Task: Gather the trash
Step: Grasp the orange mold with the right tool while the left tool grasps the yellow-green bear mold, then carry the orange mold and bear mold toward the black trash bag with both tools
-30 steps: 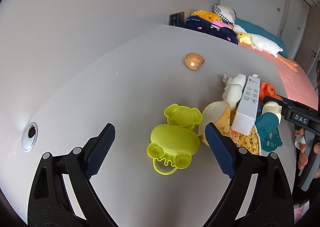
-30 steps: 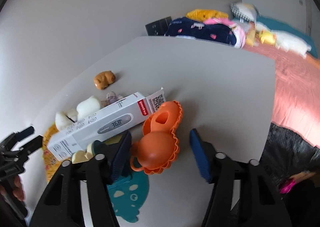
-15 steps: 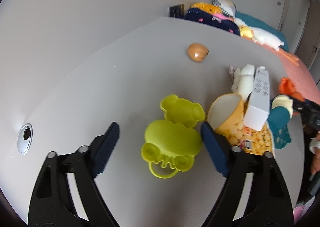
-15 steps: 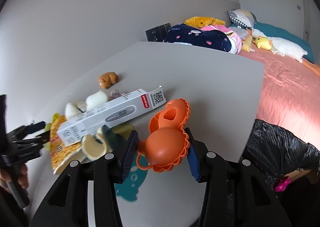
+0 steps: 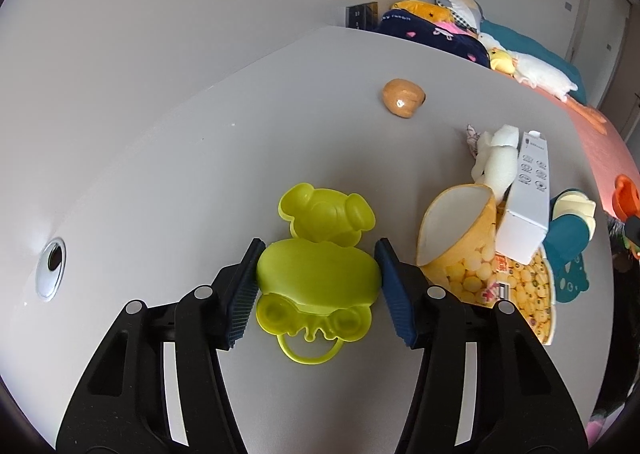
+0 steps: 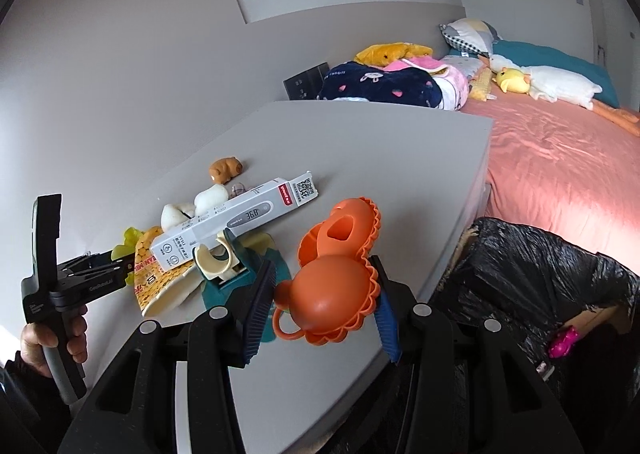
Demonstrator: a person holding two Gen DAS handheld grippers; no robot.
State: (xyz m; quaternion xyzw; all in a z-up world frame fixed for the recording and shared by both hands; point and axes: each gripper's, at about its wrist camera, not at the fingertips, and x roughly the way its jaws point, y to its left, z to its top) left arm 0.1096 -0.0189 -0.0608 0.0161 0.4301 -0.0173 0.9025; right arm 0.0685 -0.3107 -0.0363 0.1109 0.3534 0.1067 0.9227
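Right-wrist view: the grey table (image 6: 400,158) runs far to the bed, and the black-lined bin (image 6: 560,282) waits near on the right with something pink (image 6: 563,341) inside. I have my right gripper (image 6: 320,306) clamped on the orange clamshell case (image 6: 332,294), lifted by the table edge; carrying it right to the bin should be next. My left gripper (image 5: 318,286) has just been closing, its pads touching the yellow-green case (image 5: 316,274) still on the table. Further left, the thermometer box (image 6: 236,222) lies across the popcorn bag (image 6: 160,282).
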